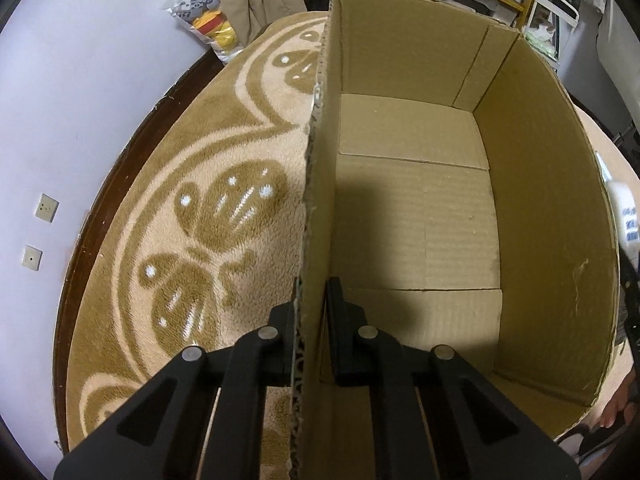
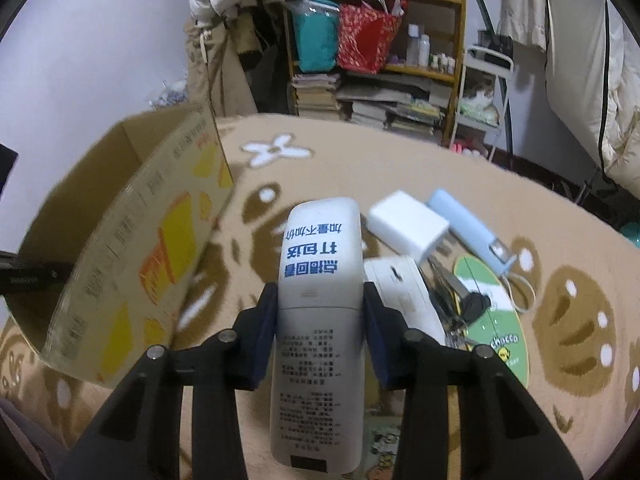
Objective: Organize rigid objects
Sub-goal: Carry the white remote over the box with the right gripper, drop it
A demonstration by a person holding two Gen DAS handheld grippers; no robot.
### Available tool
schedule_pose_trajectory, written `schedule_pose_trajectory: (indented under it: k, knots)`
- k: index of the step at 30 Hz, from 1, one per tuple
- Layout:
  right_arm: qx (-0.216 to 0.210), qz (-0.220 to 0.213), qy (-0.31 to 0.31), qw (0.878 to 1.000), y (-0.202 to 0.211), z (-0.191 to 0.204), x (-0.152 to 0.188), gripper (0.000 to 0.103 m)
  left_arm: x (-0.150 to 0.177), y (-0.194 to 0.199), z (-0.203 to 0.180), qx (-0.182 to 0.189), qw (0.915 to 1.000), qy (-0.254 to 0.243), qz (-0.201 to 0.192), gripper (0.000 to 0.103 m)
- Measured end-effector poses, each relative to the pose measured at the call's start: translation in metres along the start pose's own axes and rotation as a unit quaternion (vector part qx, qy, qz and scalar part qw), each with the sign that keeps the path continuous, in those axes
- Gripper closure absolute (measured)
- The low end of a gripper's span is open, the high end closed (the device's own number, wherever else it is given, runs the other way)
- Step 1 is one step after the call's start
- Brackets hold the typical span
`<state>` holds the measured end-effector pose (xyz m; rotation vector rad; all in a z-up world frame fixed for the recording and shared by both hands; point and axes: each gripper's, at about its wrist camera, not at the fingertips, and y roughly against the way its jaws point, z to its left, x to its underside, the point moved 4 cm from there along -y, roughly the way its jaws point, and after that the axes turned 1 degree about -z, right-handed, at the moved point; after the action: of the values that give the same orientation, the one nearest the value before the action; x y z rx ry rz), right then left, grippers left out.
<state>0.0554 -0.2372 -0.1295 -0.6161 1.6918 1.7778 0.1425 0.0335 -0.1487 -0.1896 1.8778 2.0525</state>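
Note:
An open cardboard box (image 1: 420, 200) stands on the patterned rug. My left gripper (image 1: 314, 292) points steeply down and is shut on the box's left wall (image 1: 320, 160), one finger outside and one inside. In the right wrist view the same box (image 2: 132, 248) sits at the left, with yellow and orange print on its side. My right gripper (image 2: 320, 292) is shut on a long white remote-like case (image 2: 320, 264) with blue characters. It holds the case above the rug, just right of the box.
On the rug to the right lie a white charger block (image 2: 408, 226), a light blue stick-shaped device (image 2: 466, 228), a flat white device (image 2: 400, 284), a green round disc (image 2: 496, 320) and dark keys (image 2: 472, 304). Crowded shelves (image 2: 380, 60) stand behind.

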Motion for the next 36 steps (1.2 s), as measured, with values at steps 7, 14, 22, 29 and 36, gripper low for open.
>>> schedule_pose_trajectory:
  k: [7, 14, 22, 29, 36]
  knots:
    - [-0.034, -0.031, 0.006, 0.999, 0.014, 0.03, -0.032, 0.059, 0.0, -0.001, 0.001, 0.002, 1.0, 0.002, 0.001, 0.095]
    - [-0.079, -0.064, -0.004, 0.995, 0.024, 0.067, -0.076, 0.059, 0.0, -0.002, 0.002, 0.003, 1.0, 0.0, 0.0, 0.095]
    - [-0.141, -0.052, -0.014, 0.989, 0.008, 0.108, -0.087, 0.059, 0.001, -0.003, 0.001, 0.0, 1.0, -0.002, -0.001, 0.094]
    - [-0.167, -0.038, -0.008, 0.985, -0.005, 0.131, -0.083, 0.059, 0.001, -0.003, 0.003, 0.005, 1.0, 0.004, 0.0, 0.094]
    - [-0.16, -0.008, -0.013, 0.987, -0.023, 0.134, -0.076, 0.059, 0.0, -0.004, 0.004, 0.007, 1.0, 0.005, 0.0, 0.094]
